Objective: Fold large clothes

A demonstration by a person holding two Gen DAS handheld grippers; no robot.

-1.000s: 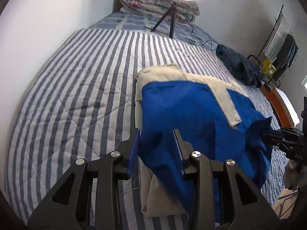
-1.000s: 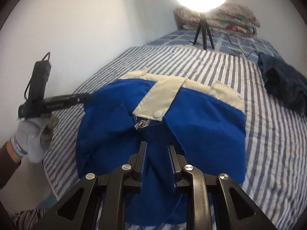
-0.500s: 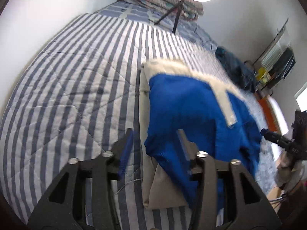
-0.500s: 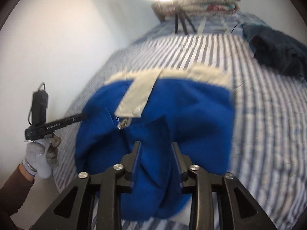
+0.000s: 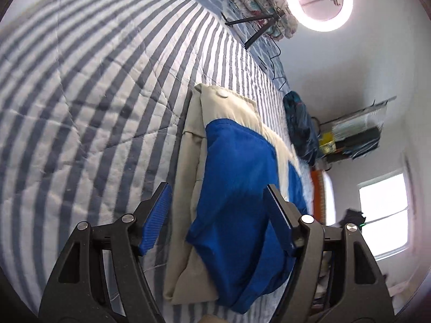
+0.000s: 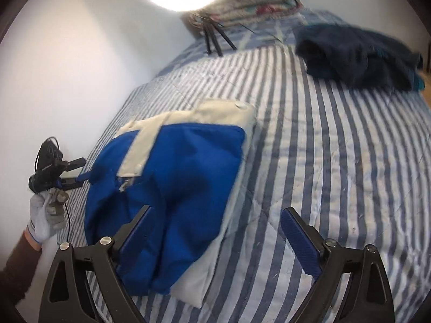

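A blue and cream jacket [image 5: 237,177] [image 6: 183,167] lies folded on the striped bedspread [image 5: 89,107] [image 6: 336,161], blue side up, with a cream layer showing beneath. My left gripper [image 5: 216,215] hovers over its near end. Its jaws are opening and the blue cloth lies between them, with neither pad pressing on it. My right gripper [image 6: 218,237] is also opening, very wide, with its left finger [image 6: 137,231] beside the blue fold and its right finger over bare bedspread. In the right wrist view a gloved hand [image 6: 45,215] carries the left gripper [image 6: 83,169] at the jacket's far left edge.
A dark navy garment [image 6: 358,56] [image 5: 299,123] lies bunched on the far side of the bed. A ring light [image 5: 319,0] on a tripod and a folded floral quilt [image 6: 258,2] stand at the head. A clothes rack [image 5: 355,134] and a window [image 5: 382,210] are beyond the bed.
Both grippers had blue cloth pinched a second ago and have let it go, their jaws spreading wide. The blue flap now rests on the jacket. Both views have rolled and shifted sideways.
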